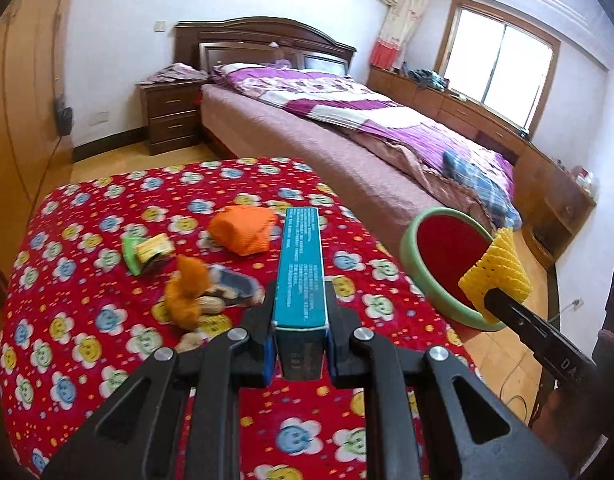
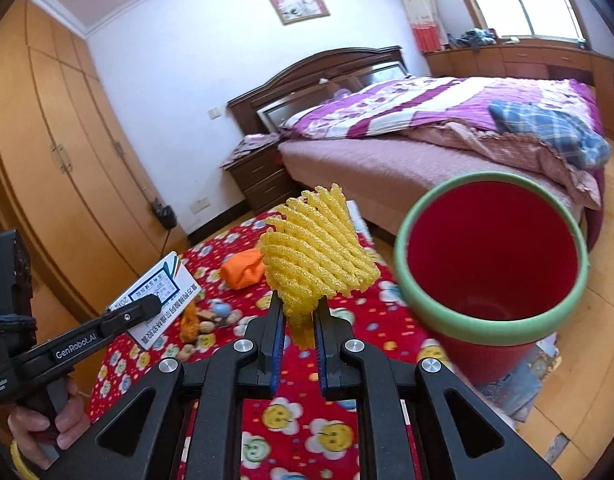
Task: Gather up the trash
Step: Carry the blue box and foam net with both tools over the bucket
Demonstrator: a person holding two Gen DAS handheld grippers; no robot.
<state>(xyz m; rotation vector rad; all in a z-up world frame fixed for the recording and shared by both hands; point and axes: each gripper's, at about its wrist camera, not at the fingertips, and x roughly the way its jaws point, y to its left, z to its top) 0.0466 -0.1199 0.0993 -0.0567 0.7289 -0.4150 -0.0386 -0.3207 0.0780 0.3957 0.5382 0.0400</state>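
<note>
**Trash carried toward the bin, both grippers loaded**

Trash in hand: left gripper clamps a teal box; right gripper pinches yellow foam netting. Red bin sits just right of the right fingers. Likely next: position over its mouth, release. More litter remains on the floral cloth.

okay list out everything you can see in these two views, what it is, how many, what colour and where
Box: one, teal and white, clamped in left gripper.
Foam net: one, yellow, clamped in right gripper.
Bin: one, red with green rim, beside the table.
Orange wad: one, on red flowered cloth.
Green wrapper: one, on cloth.
Peel and nutshell litter: orange and tan pile, mid-cloth.
Bed: one, purple bedding, behind.
Nightstand: one, dark wood.
Wardrobe: light wood, left wall.
Left gripper: black, shut.
Right gripper: black, shut.
</note>
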